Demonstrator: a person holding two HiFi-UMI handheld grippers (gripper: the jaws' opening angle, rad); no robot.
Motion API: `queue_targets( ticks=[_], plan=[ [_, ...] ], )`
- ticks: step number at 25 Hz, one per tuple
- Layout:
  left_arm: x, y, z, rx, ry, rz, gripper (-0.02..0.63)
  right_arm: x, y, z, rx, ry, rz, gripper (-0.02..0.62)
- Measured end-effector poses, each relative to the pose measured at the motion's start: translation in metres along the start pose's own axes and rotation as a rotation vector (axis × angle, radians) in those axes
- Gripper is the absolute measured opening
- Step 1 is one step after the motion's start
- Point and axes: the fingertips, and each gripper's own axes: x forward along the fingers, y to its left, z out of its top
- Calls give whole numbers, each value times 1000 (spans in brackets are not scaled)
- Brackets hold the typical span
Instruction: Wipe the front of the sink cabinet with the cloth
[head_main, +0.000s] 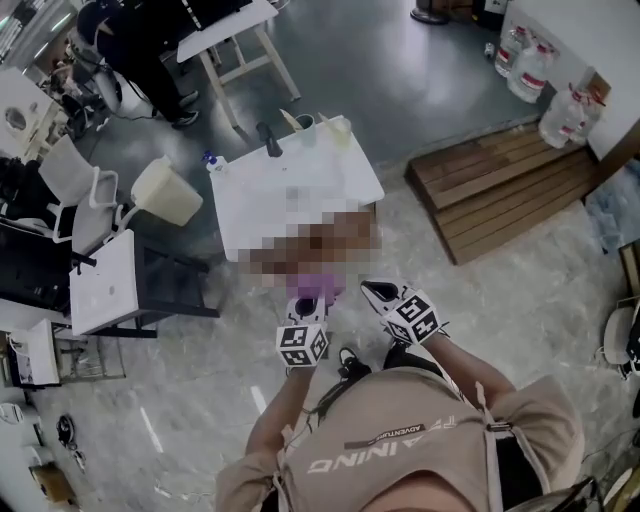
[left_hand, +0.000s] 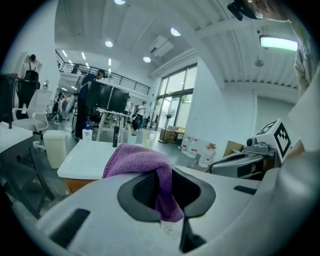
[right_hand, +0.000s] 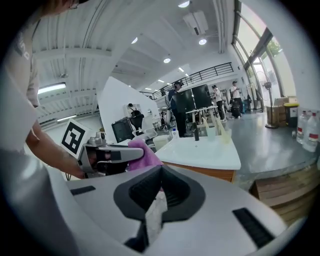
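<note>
Left gripper (left_hand: 169, 210) clamps the purple cloth (left_hand: 136, 161) ready for wiping — right gripper (right_hand: 152, 200), closed and empty, hangs short of the sink cabinet (right_hand: 206, 153).

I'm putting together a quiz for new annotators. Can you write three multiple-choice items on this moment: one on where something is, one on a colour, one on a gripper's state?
1. Where is the purple terry cloth?
A) on the floor
B) in the left gripper
C) over a chair back

2. What colour is the top of the wood-fronted sink cabinet?
A) black
B) green
C) white

3. How do the jaws of the right gripper stand?
A) together, empty
B) clamped on the cloth
C) wide apart round a bottle

Key:
1 B, the cloth hangs pinched between its jaws.
2 C, it shows white in every view.
3 A, its pads meet with nothing between.
</note>
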Motion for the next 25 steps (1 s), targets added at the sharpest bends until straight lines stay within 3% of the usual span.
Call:
queue_targets(
  ticks=[7,13,20,25],
  plan=[
    [-35,2,44,30,-51,-21,38,-16,36,40,-48,-55,20,11],
    [-51,20,76,35,-107,-10,38,-22,33,86,-96,-131,-14,11],
    [-63,21,129,157,-190,-4,38,-27,32,123,-127,-189,-50,11],
    [-68,20,160,147,-262,9,38,-31,28,150,-154,-247,-100,11]
  ],
)
